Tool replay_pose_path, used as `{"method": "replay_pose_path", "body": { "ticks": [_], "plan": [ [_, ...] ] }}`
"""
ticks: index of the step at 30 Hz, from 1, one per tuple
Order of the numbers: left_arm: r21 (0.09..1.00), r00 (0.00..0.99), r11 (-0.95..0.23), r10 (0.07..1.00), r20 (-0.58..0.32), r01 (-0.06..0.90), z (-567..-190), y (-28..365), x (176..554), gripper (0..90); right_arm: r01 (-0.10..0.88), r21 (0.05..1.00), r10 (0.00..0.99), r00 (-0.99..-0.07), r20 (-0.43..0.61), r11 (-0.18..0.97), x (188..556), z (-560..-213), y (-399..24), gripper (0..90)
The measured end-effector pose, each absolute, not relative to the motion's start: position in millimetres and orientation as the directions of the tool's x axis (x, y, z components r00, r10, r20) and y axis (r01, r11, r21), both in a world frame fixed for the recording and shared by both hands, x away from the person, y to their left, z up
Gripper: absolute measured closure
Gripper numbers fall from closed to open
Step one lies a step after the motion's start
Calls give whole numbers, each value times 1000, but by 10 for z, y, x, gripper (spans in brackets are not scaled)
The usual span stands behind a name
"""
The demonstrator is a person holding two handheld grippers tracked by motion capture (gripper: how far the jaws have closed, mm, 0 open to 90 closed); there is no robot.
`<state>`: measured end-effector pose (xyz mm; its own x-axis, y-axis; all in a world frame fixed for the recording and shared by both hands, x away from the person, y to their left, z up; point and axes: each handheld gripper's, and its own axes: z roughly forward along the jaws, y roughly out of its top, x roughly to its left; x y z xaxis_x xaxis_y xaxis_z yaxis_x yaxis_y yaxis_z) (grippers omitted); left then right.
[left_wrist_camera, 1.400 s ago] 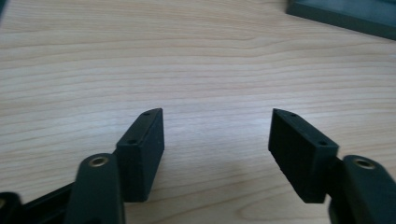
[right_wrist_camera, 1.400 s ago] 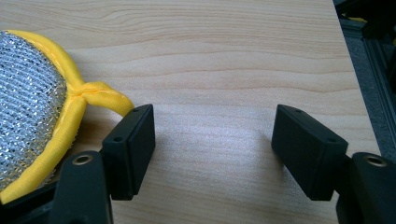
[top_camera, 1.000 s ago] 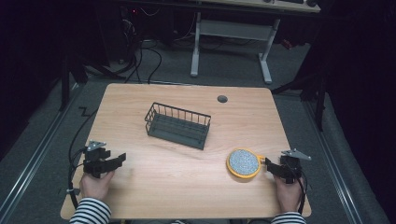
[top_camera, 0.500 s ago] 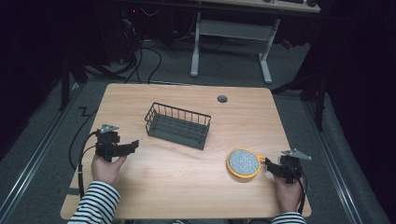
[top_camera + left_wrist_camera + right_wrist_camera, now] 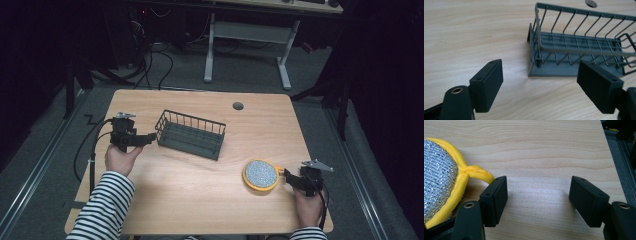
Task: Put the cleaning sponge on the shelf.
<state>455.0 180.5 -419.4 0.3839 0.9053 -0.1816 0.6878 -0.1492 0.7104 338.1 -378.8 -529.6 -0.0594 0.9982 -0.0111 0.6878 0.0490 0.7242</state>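
Observation:
A dark grey wire basket [image 5: 190,134] stands empty on the wooden table, left of centre. My left gripper [image 5: 147,137] hovers just off its left end and points at it. In the left gripper view the basket's [image 5: 579,42] near end lies just beyond my left gripper [image 5: 540,68], whose jaws have just been closing a little, still wide, with nothing between them. A round silver scrubber with a yellow rim [image 5: 261,175] lies at the front right. My right gripper [image 5: 289,177] rests open beside it. The scrubber's [image 5: 439,170] yellow loop ends just outside the left jaw of my right gripper [image 5: 537,182].
The table [image 5: 200,200] has a round cable hole [image 5: 238,106] near its far edge. Its right edge runs close to the right hand. A white desk frame [image 5: 250,35] and cables stand on the dark floor beyond.
The left hand has risen from the table's front left and travelled forward and right to the basket's left end. The right hand, basket and scrubber have stayed put.

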Motion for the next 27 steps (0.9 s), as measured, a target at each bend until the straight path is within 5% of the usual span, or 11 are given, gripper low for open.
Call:
{"method": "replay_pose_path", "body": {
  "ticks": [27],
  "plan": [
    [628, 385, -251, 919, -85, 736, -4260, 1371, 5172, 507, 687, 724, 998, -59, -14, 51, 3382, -5296, -3790, 307]
  ]
}}
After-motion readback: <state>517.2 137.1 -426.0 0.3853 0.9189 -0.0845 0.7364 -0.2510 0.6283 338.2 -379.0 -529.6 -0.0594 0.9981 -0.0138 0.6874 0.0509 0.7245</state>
